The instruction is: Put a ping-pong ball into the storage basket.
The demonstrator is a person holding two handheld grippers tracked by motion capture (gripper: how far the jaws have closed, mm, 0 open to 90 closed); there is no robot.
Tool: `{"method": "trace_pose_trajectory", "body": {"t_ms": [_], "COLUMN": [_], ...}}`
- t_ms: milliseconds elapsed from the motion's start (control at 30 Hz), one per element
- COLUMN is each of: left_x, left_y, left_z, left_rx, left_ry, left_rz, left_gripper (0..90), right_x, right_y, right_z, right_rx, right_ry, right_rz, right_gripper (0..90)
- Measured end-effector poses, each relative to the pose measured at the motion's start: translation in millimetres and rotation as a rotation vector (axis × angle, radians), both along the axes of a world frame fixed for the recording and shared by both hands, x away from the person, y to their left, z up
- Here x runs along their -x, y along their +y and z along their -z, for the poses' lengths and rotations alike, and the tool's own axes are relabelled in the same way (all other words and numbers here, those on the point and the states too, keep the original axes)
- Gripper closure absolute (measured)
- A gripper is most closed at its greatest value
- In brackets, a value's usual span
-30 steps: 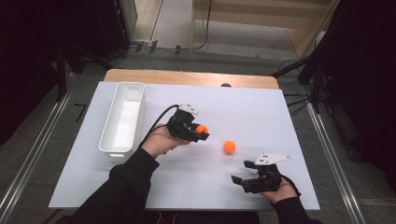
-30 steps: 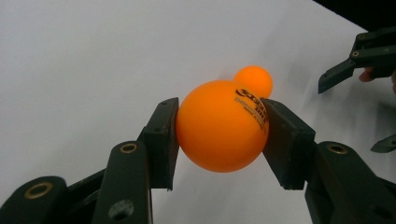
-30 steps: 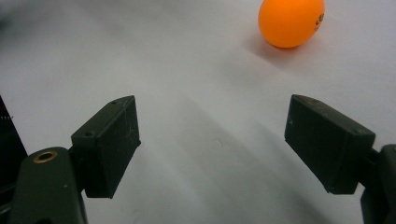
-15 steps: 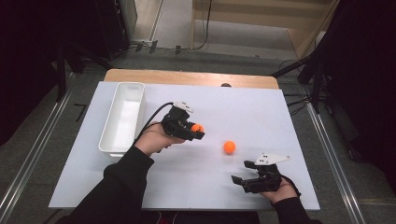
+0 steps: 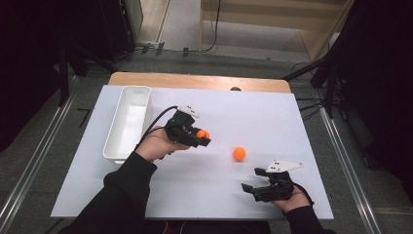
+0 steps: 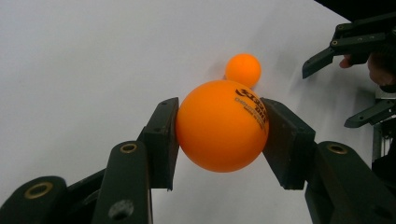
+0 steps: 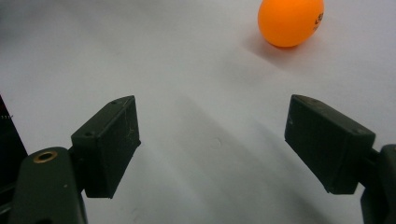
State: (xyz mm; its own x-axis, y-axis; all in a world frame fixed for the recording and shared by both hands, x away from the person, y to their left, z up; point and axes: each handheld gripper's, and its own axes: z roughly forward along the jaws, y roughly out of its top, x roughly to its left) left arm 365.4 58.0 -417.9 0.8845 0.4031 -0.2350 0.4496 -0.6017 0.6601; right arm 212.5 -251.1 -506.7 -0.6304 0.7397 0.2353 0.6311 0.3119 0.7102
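Observation:
My left gripper [image 5: 201,135] is shut on an orange ball [image 6: 221,125], which sits squeezed between both jaws above the white table sheet. In the high view that held ball [image 5: 202,133] hangs just right of the white bin [image 5: 127,123]. A second orange ball [image 5: 238,153] lies loose on the sheet between the two grippers; it appears beyond the held one [image 6: 243,69] and at the top of the right gripper view [image 7: 290,21]. My right gripper [image 5: 253,179] rests near the table's front right, open, jaws wide apart and empty [image 7: 210,144].
The long white bin stands empty at the left of the white sheet [image 5: 272,117], its near end beside the left hand. A wooden table edge [image 5: 195,80] runs along the back. Dark stands and cables surround the table on the floor.
The left gripper has carried its orange ball leftward, toward the bin. The right gripper and the loose ball have stayed put.

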Motion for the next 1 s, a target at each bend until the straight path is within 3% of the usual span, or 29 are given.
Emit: {"method": "trace_pose_trajectory", "body": {"t_ms": [333,1000], "left_x": [0.6,-3.1], "left_y": [8.4,30.7], "left_z": [-4.8,-14.7], "left_rx": [0.01,-0.014], "left_ry": [-0.004,-0.007], "left_rz": [-0.002,-0.037], "left_gripper": [50.5,50.5], "right_x": [0.1,0.4], "right_y": [-0.2,0.5], "right_z": [0.1,0.0], "right_rx": [-0.001,0.001], "right_ry": [0.003,0.008], "right_rz": [0.002,0.004], "right_gripper": [16.4,16.4]}}
